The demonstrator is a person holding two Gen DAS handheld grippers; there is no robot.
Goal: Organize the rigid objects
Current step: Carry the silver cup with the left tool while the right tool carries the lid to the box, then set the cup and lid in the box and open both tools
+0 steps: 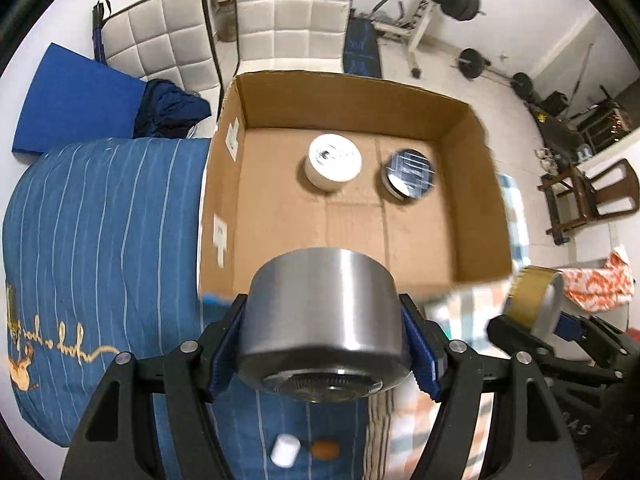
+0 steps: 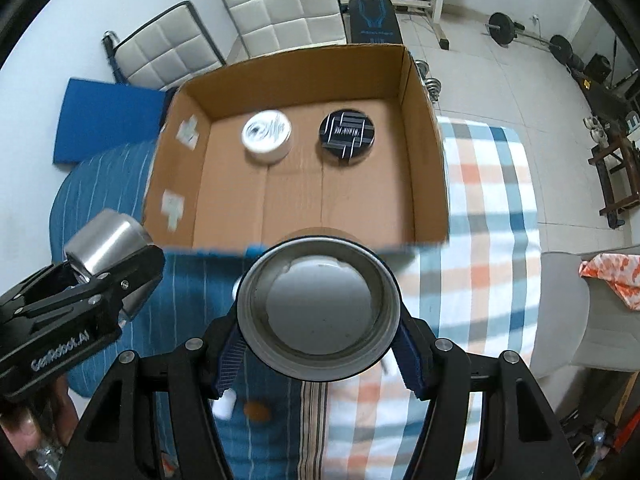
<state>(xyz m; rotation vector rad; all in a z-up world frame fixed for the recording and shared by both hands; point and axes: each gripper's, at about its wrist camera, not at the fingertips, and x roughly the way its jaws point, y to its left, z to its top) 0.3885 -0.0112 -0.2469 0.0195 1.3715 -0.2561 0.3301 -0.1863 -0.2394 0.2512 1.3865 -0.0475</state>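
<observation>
Left wrist view: my left claw (image 1: 326, 344) grips a steel tin (image 1: 324, 320), right claw (image 2: 318, 344) grips another tin (image 2: 318, 308); I should lower both upright into the box (image 1: 476, 128) beside the white tin (image 1: 334, 162).

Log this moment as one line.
left tool: shut on silver metal tin | right tool: shut on gold-sided round tin | cardboard box: two tins inside

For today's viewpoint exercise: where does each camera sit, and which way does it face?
Left wrist: on the left gripper, looking steeply down; it clamps a steel tin; right gripper at the edge.
Right wrist: on the right gripper, looking down; it clamps a gold tin.
Shared: cardboard box, white tin, black tin.
</observation>
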